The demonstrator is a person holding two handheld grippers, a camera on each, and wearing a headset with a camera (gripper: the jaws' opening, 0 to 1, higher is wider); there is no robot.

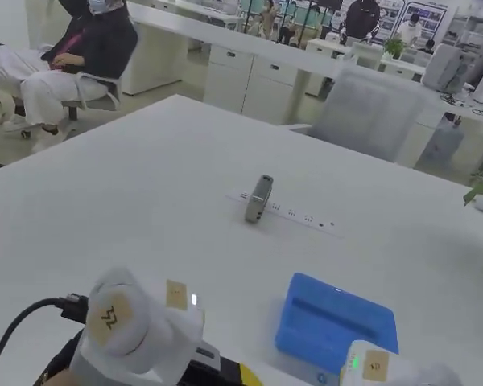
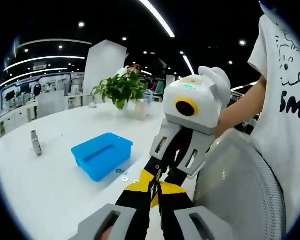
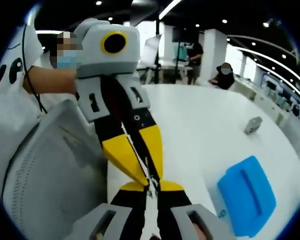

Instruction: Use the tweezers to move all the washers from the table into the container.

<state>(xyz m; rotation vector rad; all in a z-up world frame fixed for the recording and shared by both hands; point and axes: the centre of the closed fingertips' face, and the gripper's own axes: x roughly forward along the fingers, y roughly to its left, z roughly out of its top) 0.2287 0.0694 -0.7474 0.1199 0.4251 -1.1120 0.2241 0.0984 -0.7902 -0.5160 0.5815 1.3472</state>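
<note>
Nearest, tip to tip: left gripper (image 2: 155,193) with black jaws and yellow tips drawn together, right gripper (image 3: 151,189) likewise pinched closed, the two pairs of tips touching near the edge of the white table (image 1: 145,201). Cannot tell whether anything thin is caught between them. Just beyond, in the left gripper view, small metal washers (image 2: 121,171) lying flat on the tabletop, just beside the near wall of the blue rectangular plastic container (image 2: 112,162) but apart from it. Farther out, small grey upright block (image 1: 258,198) beside a white power strip (image 1: 294,213) set flat in the tabletop. Grey mesh chair back (image 2: 240,190) close beside the grippers; green potted plant (image 2: 121,89) at the far table edge; seated person in white trousers (image 1: 56,88) well apart, beyond the table.
</note>
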